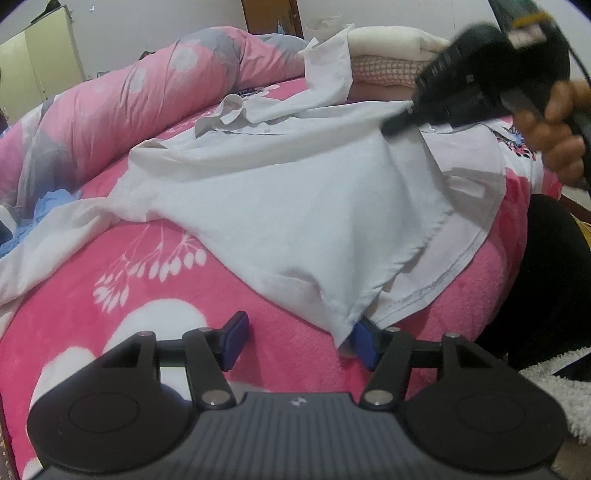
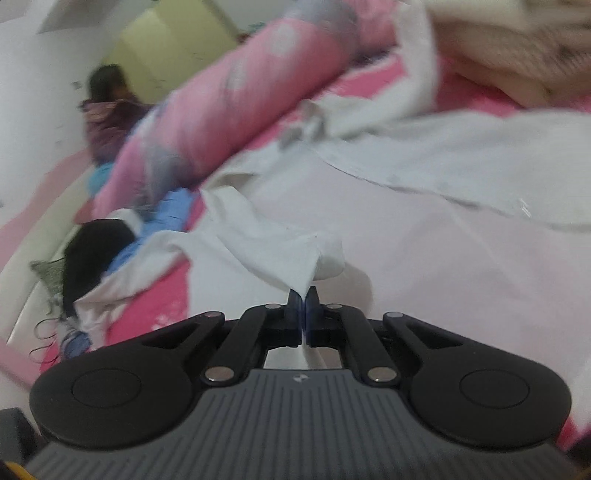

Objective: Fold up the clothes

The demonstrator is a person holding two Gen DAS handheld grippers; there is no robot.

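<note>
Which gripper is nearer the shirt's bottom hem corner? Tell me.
Left. The left gripper sits open right at the hem corner of the white shirt, its right pad touching it. The right gripper is farther up, shut on shirt fabric.

A home bedroom: a bed (image 1: 155, 280) spread with a pink floral fleece blanket, a rolled pink-and-grey quilt (image 1: 122, 107) along its far side, folded bedding (image 1: 388, 48) stacked at the head, pale yellow-green wardrobe doors (image 1: 40, 62) and a brown wooden door (image 1: 269, 16) against plain walls.
</note>
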